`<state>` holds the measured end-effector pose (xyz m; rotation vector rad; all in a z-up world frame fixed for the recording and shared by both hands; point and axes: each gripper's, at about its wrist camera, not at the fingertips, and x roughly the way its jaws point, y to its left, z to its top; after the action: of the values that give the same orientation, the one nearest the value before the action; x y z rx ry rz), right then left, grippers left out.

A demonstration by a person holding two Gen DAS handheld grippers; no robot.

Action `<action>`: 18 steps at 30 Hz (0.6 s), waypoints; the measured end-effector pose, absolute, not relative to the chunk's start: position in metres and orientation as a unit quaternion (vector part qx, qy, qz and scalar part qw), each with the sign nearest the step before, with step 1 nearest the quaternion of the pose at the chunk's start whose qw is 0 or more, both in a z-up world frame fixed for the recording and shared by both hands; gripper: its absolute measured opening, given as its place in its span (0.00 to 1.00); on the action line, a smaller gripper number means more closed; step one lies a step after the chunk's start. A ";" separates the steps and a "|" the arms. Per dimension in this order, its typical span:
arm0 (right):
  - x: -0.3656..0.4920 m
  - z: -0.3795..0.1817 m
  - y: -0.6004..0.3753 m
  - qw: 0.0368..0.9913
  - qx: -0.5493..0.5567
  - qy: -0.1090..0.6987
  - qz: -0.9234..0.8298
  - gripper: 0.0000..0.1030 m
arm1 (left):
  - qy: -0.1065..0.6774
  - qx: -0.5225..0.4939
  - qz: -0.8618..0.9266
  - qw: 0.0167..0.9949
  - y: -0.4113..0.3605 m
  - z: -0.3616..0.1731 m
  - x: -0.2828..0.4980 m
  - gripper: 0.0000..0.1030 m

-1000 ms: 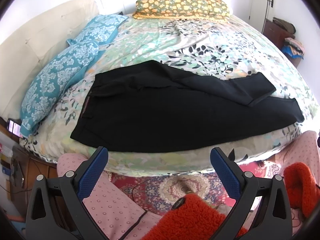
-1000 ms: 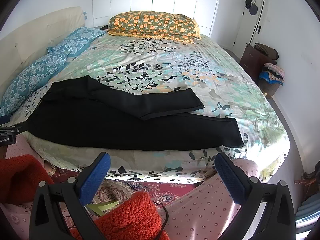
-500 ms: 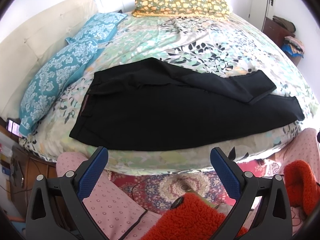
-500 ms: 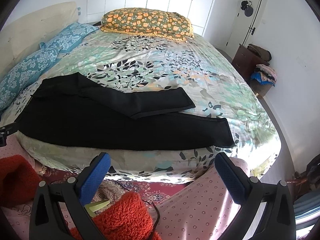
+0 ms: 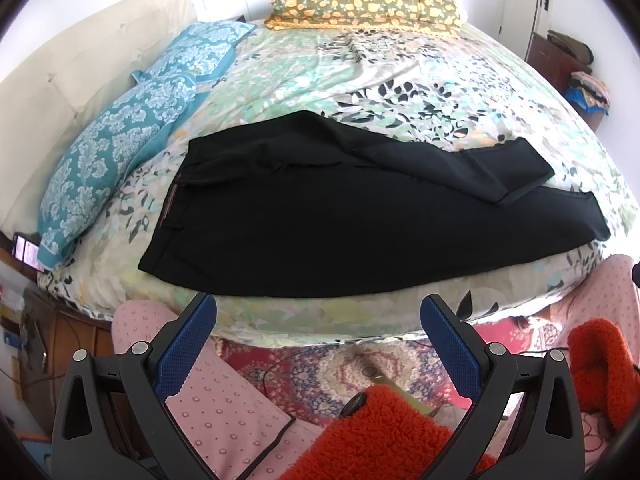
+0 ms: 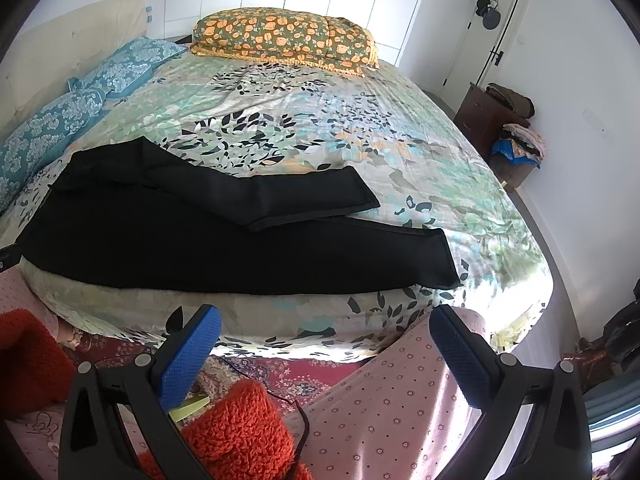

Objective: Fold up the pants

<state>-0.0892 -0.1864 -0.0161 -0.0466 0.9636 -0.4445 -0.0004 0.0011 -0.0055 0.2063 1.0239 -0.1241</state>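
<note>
Drifted slightly closer vs earlier. No readable text. Left gripper (image 5: 318,322) and right gripper (image 6: 325,334) both spread wide, empty. Pants (image 5: 360,216) flat ahead of fingertips, along near bed (image 6: 360,128) edge; open bedspread beyond.

The black pants (image 5: 360,216) lie flat on the bed (image 5: 400,80) along its near edge, waistband toward the left end beside the headboard side, legs running to the right. The lower leg stretches straight along the near edge, its hem close to the right near corner. The upper leg (image 6: 280,196) angles across it, its hem resting short of the other's.
</note>
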 end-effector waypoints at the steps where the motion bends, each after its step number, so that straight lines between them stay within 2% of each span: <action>1: -0.088 -0.017 -0.186 0.862 -0.022 0.460 -0.212 1.00 | 0.489 0.098 -0.059 0.865 0.001 -0.006 0.000 0.99; 18: -0.085 -0.018 -0.184 0.861 -0.026 0.462 -0.211 1.00 | 0.492 0.098 -0.058 0.863 0.003 -0.009 0.002 0.99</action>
<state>-0.0846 -0.1839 -0.0184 -0.0552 0.9689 -0.4424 0.0020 0.0034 -0.0091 0.2064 1.0306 -0.1206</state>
